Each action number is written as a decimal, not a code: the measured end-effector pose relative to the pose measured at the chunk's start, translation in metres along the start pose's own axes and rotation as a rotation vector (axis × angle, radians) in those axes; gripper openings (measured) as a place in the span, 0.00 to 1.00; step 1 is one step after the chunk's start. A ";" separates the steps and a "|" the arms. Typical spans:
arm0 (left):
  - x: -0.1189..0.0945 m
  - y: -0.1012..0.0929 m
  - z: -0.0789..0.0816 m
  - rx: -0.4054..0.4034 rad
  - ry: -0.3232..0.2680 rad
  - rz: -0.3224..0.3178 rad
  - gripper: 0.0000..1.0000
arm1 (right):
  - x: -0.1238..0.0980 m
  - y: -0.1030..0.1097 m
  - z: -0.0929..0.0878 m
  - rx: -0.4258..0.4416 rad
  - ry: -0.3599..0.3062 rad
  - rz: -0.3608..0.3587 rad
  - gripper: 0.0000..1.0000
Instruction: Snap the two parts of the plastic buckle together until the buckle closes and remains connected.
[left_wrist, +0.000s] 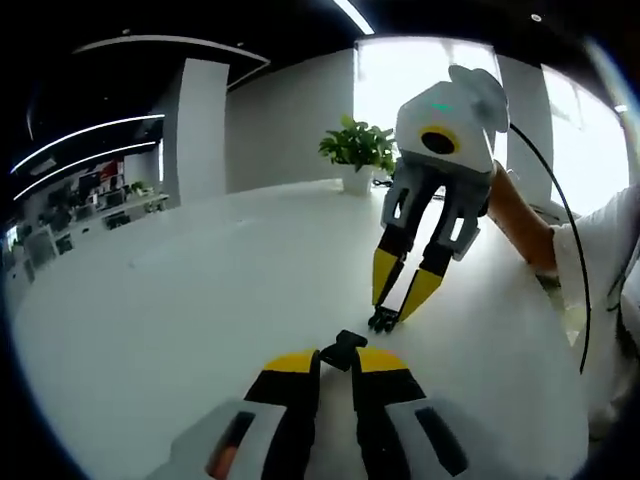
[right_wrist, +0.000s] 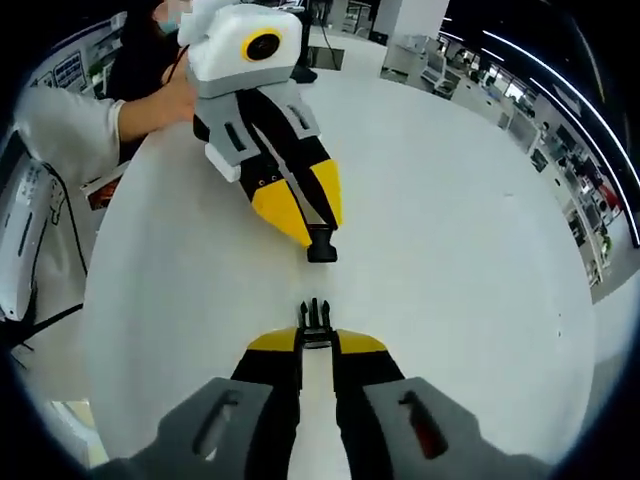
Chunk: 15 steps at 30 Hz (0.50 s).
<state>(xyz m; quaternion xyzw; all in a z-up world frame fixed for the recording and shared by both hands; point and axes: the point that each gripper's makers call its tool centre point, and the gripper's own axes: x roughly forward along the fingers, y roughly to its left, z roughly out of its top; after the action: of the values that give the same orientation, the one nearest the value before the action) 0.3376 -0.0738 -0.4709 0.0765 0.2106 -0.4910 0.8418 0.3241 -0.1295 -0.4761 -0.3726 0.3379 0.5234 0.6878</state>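
Currently, lower centre of each view, left gripper (left_wrist: 337, 362) pinches the socket half (left_wrist: 343, 348), right gripper (right_wrist: 314, 342) pinches the pronged half (right_wrist: 314, 318), apart over the white table (right_wrist: 450, 220). Light, stiff plastic probably; grip bodies, prongs free.

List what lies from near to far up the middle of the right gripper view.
Right tongs shut on the pronged buckle half → bare strip of white table → socket buckle half → left tongs gripping it → the person's hand behind.
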 end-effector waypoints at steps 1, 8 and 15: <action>0.000 -0.001 0.000 0.005 -0.002 0.004 0.11 | 0.000 -0.001 0.000 0.001 0.002 0.002 0.11; 0.001 -0.009 -0.004 0.013 0.004 0.002 0.11 | 0.002 0.001 0.003 -0.008 0.021 0.009 0.10; 0.000 -0.010 -0.005 0.034 0.011 0.010 0.11 | 0.003 0.003 0.008 -0.016 0.040 0.013 0.10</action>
<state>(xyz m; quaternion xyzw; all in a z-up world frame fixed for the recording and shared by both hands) 0.3276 -0.0768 -0.4746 0.0945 0.2066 -0.4899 0.8417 0.3221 -0.1211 -0.4750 -0.3864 0.3498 0.5232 0.6742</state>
